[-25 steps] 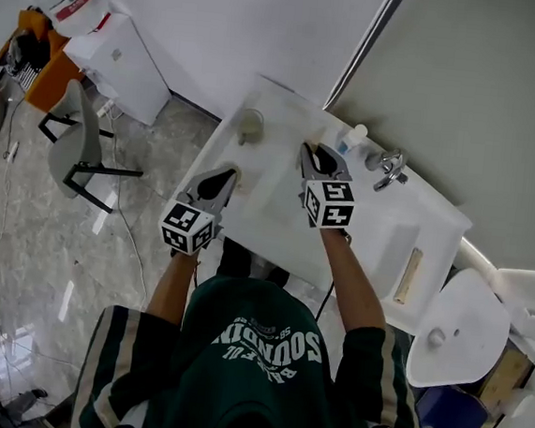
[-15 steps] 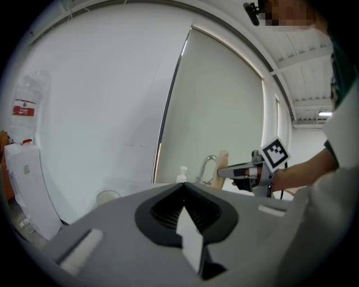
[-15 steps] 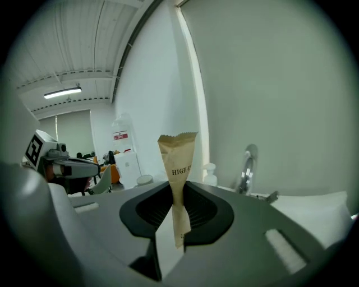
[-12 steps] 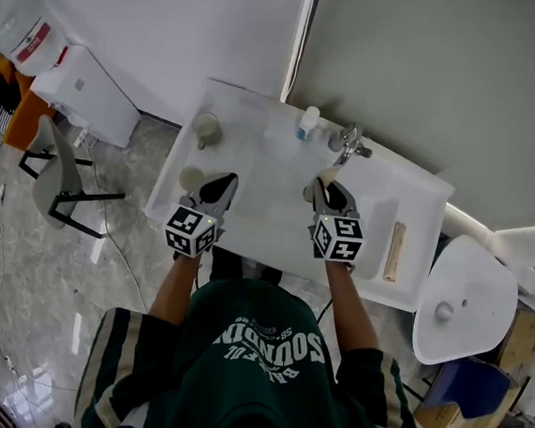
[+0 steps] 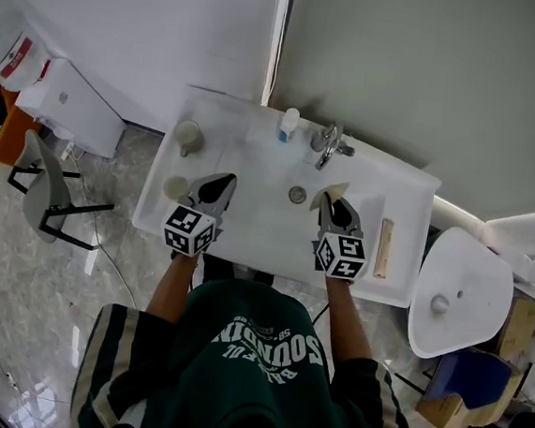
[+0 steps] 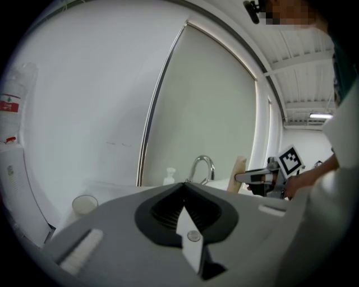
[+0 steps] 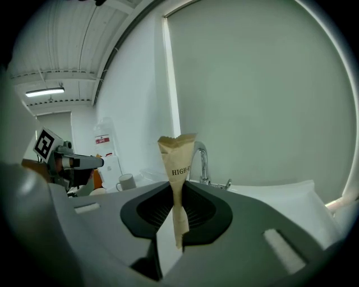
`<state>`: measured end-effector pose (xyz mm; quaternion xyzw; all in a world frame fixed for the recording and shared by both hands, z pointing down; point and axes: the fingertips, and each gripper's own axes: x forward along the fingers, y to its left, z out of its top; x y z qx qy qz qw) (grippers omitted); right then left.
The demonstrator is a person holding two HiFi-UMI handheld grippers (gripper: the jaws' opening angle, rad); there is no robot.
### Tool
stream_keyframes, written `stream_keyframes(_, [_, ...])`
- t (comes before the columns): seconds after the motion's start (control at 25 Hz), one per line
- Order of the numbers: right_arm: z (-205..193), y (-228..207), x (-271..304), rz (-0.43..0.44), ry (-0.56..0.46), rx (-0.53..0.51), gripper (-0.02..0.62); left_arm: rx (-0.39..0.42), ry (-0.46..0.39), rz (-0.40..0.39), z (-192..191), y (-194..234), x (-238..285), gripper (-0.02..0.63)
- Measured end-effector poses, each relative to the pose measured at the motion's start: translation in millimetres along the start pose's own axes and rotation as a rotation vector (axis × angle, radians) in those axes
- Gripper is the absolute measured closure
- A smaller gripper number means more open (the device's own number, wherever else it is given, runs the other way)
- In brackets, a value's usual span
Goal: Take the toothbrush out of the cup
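Observation:
A white cup (image 5: pixel 188 135) stands at the far left of the white sink counter (image 5: pixel 405 198); it also shows in the left gripper view (image 6: pixel 84 204) and the right gripper view (image 7: pixel 125 181). I see nothing sticking out of it. My right gripper (image 5: pixel 333 201) hovers just right of the drain (image 5: pixel 297 194). Its jaws are closing on a tan paper packet (image 7: pixel 176 162) printed "HIGH-", which stands upright between them (image 7: pixel 176 188). My left gripper (image 5: pixel 222 180) is at the basin's left side, right of the cup, shut with nothing in it (image 6: pixel 182 188).
A chrome faucet (image 5: pixel 327 144) and a small white bottle (image 5: pixel 288 124) stand at the back of the basin. A round pale lid-like thing (image 5: pixel 175 187) lies left of my left gripper. A wooden strip (image 5: pixel 384 248) lies on the counter's right part. A white rounded fixture (image 5: pixel 456 307) stands beyond the right end.
Both grippers have moved to the right along the counter. The right one carried the tan packet from near the bottle to right of the drain.

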<state>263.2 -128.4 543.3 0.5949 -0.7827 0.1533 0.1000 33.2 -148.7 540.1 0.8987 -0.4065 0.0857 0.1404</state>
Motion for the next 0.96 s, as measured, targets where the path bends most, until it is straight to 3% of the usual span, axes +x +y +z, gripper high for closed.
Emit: stream_keyframes(0.96, [1.0, -2.8, 4.0, -0.004, -0.003, 0.010, 0.540, -0.025, 0.003, -0.003, -6.5, 0.4, 9.1, 0.555])
